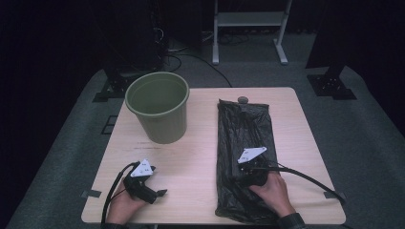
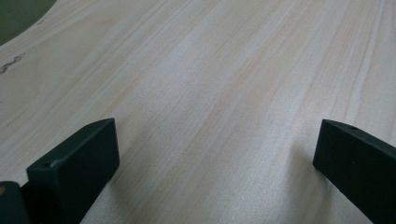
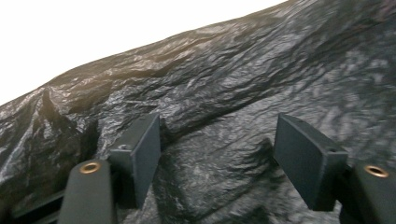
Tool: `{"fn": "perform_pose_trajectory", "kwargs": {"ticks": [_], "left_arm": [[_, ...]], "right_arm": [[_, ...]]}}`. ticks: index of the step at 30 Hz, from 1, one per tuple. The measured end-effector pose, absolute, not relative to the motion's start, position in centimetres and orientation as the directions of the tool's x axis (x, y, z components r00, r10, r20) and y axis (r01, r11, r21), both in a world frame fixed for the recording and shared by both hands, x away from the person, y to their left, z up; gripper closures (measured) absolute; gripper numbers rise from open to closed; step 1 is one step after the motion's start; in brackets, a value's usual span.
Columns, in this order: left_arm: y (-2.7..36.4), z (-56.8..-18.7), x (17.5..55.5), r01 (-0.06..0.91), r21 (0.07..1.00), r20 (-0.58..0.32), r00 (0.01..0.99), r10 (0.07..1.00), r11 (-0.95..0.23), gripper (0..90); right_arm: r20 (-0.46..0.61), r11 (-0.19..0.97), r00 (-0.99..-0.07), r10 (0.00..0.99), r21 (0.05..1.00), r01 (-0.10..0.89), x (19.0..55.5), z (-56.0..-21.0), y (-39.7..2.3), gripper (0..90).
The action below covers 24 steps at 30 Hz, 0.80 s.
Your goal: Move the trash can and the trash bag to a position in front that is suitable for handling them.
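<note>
A green bucket (image 1: 157,106) stands far left on the wooden table (image 1: 196,162). A black plastic bag (image 1: 243,143) lies right, the right gripper (image 1: 249,164) over it; the left gripper (image 1: 143,179) sits near left.

I find nothing I can read from my seat. There is a faint reddish line of print on the counter (image 1: 200,157) just in front of the green bucket (image 1: 157,106), but it is too small and blurred for me to make out. The grey plates on the left tool (image 1: 160,193) and the right tool (image 1: 239,164) carry small dark marks that I cannot tell as letters or numbers.
</note>
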<state>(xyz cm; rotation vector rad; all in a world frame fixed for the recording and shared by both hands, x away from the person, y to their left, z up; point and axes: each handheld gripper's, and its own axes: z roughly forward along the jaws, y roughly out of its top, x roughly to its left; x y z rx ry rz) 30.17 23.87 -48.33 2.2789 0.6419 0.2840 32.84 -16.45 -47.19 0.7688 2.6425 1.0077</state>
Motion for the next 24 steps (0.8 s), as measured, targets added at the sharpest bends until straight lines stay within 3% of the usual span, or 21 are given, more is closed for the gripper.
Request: {"fn": "perform_pose_trajectory", "kwargs": {"ticks": [5, 6, 7, 8, 9, 12, 24], "left_arm": [[23.9, -48.3, 30.2, 0.362, 0.712, 0.012, 0.85, 0.526, -0.602, 0.0], [23.9, -48.3, 30.2, 0.362, 0.712, 0.012, 0.85, 0.526, -0.602, 0.0], [23.9, -48.3, 30.2, 0.362, 0.712, 0.012, 0.85, 0.526, -0.602, 0.0], [23.9, -48.3, 30.2, 0.362, 0.712, 0.012, 0.85, 0.526, -0.602, 0.0], [23.9, -48.3, 30.2, 0.362, 0.712, 0.012, 0.85, 0.526, -0.601, 0.0], [23.9, -48.3, 30.2, 0.363, 0.712, 0.012, 0.85, 0.527, -0.601, 0.0], [23.9, -48.3, 30.2, 0.363, 0.712, 0.012, 0.849, 0.527, -0.601, 0.0]], "right_arm": [[0.008, 0.623, -0.842, 0.54, 0.669, 0.405, 32.8, -47.3, -16.5, 41.7], [0.009, 0.618, -0.841, 0.541, 0.673, 0.405, 32.7, -47.2, -16.6, 52.3], [0.009, 0.618, -0.841, 0.541, 0.673, 0.405, 32.7, -47.2, -16.6, 52.3], [0.012, 0.619, -0.845, 0.535, 0.675, 0.401, 32.6, -47.1, -16.7, 70.0], [0.013, 0.622, -0.849, 0.528, 0.675, 0.397, 32.6, -47.1, -16.7, 76.9], [0.032, 0.615, -0.853, 0.52, 0.679, 0.4, 32.6, -47.2, -16.9, 89.4], [0.018, 0.613, -0.827, 0.561, 0.663, 0.43, 31.9, -46.7, -19.2, 89.7]]}}
